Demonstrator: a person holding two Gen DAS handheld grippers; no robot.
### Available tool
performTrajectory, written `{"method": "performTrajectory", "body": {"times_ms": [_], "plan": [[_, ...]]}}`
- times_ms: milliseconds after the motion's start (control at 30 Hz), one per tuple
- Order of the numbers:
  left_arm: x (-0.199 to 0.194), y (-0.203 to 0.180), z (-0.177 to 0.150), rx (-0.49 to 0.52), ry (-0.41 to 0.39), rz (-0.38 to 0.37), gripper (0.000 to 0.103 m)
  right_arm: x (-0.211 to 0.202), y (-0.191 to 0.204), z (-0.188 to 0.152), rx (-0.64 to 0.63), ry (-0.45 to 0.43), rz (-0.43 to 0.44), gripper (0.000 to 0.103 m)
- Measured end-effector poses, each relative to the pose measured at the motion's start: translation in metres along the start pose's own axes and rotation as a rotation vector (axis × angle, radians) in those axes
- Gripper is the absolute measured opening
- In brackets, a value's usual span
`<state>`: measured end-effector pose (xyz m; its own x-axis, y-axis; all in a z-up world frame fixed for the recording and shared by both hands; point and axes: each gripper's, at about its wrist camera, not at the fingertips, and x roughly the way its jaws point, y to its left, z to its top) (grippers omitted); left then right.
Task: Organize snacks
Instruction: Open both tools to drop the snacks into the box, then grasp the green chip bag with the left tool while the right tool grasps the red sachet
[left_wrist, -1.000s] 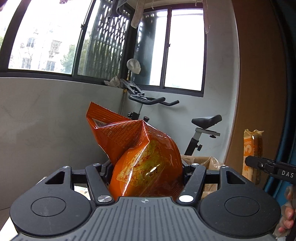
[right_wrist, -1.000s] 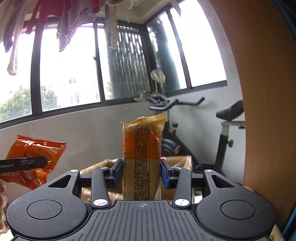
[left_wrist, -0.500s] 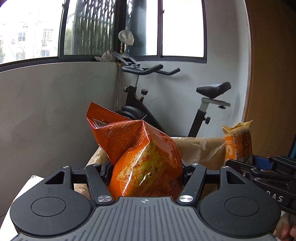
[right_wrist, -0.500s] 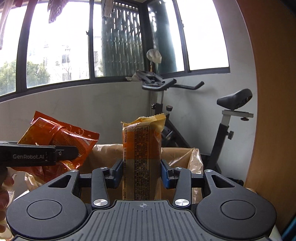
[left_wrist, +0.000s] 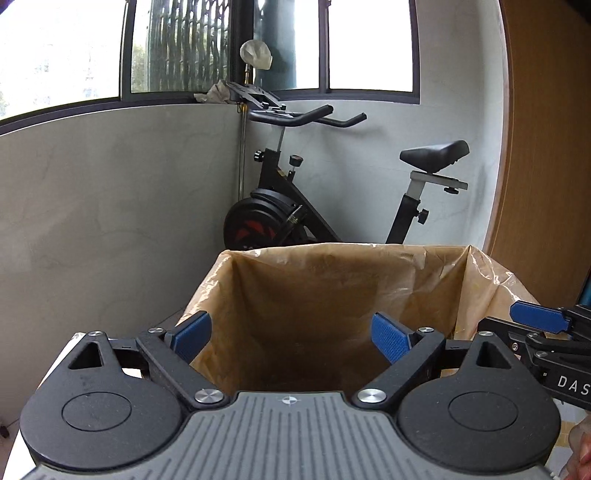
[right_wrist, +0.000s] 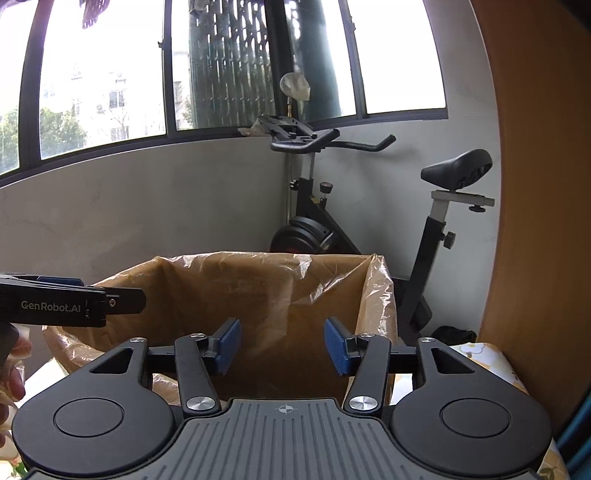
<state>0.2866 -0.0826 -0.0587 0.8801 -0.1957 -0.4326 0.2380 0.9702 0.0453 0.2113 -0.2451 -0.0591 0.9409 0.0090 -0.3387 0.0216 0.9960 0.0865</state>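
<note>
The orange chip bag and the yellow snack pack, clamped a moment ago, are no longer held. Both the left gripper (left_wrist: 291, 336) and the right gripper (right_wrist: 282, 349) are opening, empty, over the plastic-lined cardboard box (left_wrist: 332, 288); both snacks are judged dropped inside.

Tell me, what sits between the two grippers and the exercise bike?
In both wrist views, a plastic-lined cardboard box stands between them, before the exercise bike.

The left black two-finger claw with blue pads (left_wrist: 291, 334) points slightly downward, jaws opening wide with nothing between them. Beside it, the right claw (right_wrist: 282, 347) is opening too, narrower and likewise empty.
</note>
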Motion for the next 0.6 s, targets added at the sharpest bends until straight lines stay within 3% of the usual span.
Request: {"method": "performTrajectory", "body": {"times_ms": [333,600], "plan": [[-0.064,0.057,-0.009,-0.052,-0.044,0.101,0.095,-0.045,-0.021,-0.001,0.006,-0.033,0.012,0.05],[-0.111,0.111,-0.044,-0.124,-0.037,0.173,0.095,-0.073,-0.045,-0.022,0.019,-0.065,-0.023,0.05]]}}
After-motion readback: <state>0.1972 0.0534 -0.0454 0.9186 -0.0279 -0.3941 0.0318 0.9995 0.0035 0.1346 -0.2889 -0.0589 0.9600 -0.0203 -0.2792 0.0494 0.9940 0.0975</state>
